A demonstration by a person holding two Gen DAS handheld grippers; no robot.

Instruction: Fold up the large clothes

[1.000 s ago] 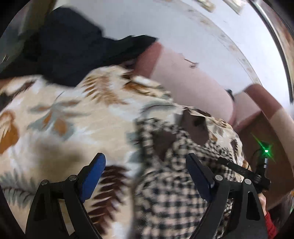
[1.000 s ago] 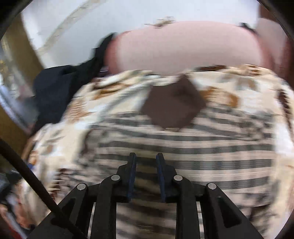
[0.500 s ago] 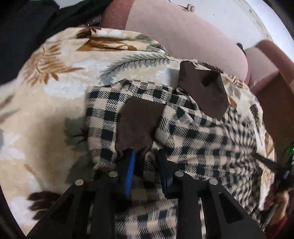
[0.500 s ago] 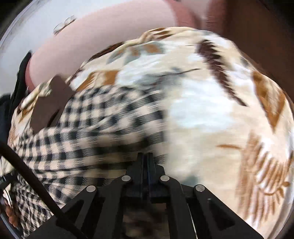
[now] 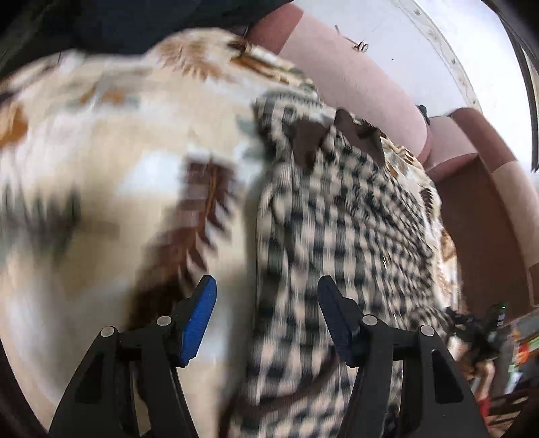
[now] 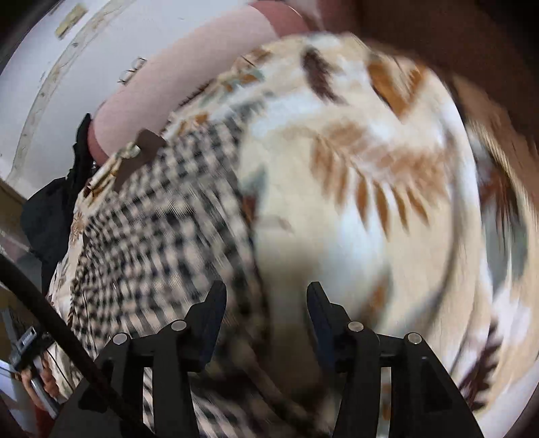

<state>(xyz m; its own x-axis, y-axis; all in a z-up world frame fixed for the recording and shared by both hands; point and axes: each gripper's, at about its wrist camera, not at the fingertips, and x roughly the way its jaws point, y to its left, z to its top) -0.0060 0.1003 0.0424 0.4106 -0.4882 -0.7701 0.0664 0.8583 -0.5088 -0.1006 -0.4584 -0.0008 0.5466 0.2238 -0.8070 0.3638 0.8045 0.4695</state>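
A black-and-cream checked shirt (image 5: pixel 337 219) with a brown collar (image 5: pixel 357 131) lies spread on a leaf-patterned blanket (image 5: pixel 101 151). My left gripper (image 5: pixel 266 283) hovers over the shirt's left edge. Its jaws are opening, and the blue pads press on nothing. In the right wrist view the checked shirt (image 6: pixel 161 219) fills the left half, with its collar (image 6: pixel 148 141) at the far end. My right gripper (image 6: pixel 266 289) hangs over the shirt's right edge where it meets the blanket (image 6: pixel 370 168). Its jaws are opening too, and nothing is pinched. Both views are blurred by motion.
A pink sofa backrest (image 5: pixel 353 77) runs behind the blanket, with a brown armrest (image 5: pixel 478 202) to the right. A dark garment (image 5: pixel 134 23) lies at the far left corner. The hand with the right gripper (image 5: pixel 478 323) shows at the shirt's near right.
Half a second ago both grippers were shut, the left one on the shirt near its brown flap. Both now stand open and have shifted along the shirt's side edges.
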